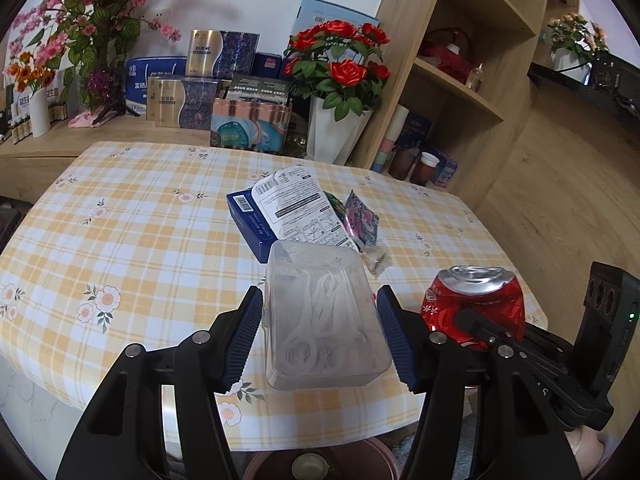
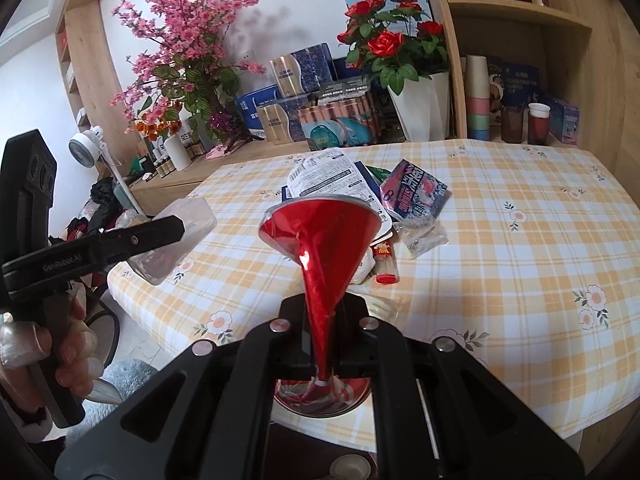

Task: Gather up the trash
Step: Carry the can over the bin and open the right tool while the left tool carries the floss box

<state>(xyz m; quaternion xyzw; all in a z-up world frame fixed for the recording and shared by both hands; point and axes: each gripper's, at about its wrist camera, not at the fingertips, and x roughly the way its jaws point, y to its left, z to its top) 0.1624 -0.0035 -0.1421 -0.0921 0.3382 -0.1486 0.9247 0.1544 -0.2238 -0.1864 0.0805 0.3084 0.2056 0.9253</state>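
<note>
Blue fingers [image 1: 246, 336] of the left gripper [image 1: 320, 336] are squeezing a clear plastic box [image 1: 324, 320] from both sides, so the box is being held up above the near edge of the checked table [image 1: 132, 216]. White stringy bits are showing through the box walls. Over by the near right corner of that table, the right gripper [image 2: 320, 360] is pinching a squashed red can [image 2: 320, 248]; its jaws are pressed tight on the flat middle of the can. A hand [image 2: 60, 344] is gripping the handle of the left gripper, off the left side of the table. More trash is lying in the middle of the table: a white printed packet [image 1: 296, 208] resting on a blue box [image 1: 248, 220], a shiny pink wrapper [image 1: 362, 220] just beside them, and a red lighter [image 2: 386, 266] nearer the front. Behind the table, red roses [image 1: 340, 52] are sitting in a white vase [image 1: 334, 132].
</note>
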